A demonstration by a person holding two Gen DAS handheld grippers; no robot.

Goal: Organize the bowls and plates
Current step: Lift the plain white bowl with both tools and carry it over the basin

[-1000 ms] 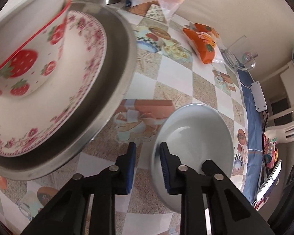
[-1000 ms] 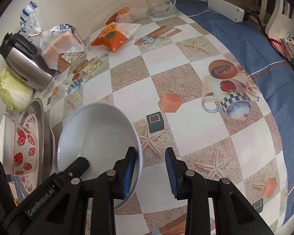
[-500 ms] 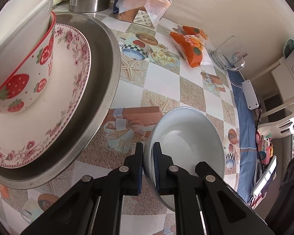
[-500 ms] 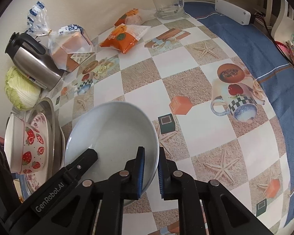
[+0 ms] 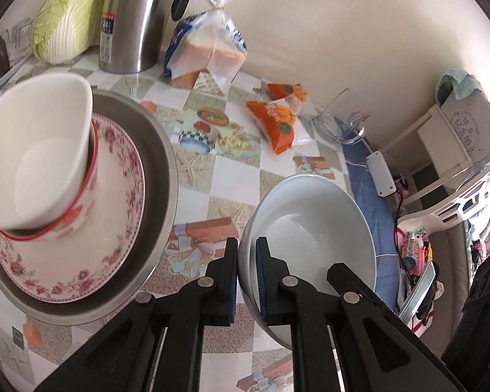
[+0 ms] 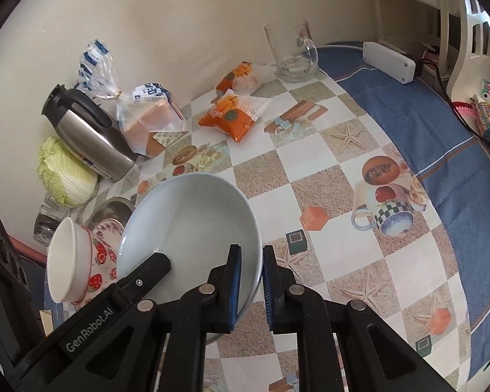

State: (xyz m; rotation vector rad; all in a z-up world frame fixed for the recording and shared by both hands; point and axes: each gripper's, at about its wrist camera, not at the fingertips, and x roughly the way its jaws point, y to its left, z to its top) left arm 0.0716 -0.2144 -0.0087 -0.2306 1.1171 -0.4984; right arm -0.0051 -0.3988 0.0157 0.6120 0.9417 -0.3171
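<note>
**Pale blue bowl pinched on both sides, stack waiting to its left**

Steel shows at nine o'clock in the left wrist view: a round metal tray (image 5: 161, 176) carries a floral plate (image 5: 121, 228), and on the plate sits a strawberry bowl (image 5: 81, 209) with a plain white bowl (image 5: 39, 150) nested in it, both tipped over to one side. Behind them, around eleven o'clock, stand a cabbage (image 5: 65, 16), a steel thermos jug (image 5: 137, 19) and a bag of bread (image 5: 209, 52).

Next, at centre right, comes the pale blue bowl (image 5: 310, 228). The left gripper (image 5: 247, 277) is nearly closed, its pads pinching the bowl's near-left rim. In the right wrist view the right gripper (image 6: 251, 290) pinches the opposite rim, one pad inside the wall and one outside, jaws almost together. The bowl (image 6: 192, 222) appears tilted and lifted off the checked tablecloth (image 6: 310, 170), though whether its base has fully cleared the cloth cannot be told.

Further right, toward one o'clock, lie orange snack packets (image 6: 232, 117) and a glass mug (image 6: 292, 52), well apart from the bowl.

The step in hand looks like carrying the blue bowl over to the stack. The next move likely calls for both grippers travelling left together with even grip, then lowering the bowl level. Since the two stacked bowls lean, setting it on or beside them will need care not to tip them off the plate.
</note>
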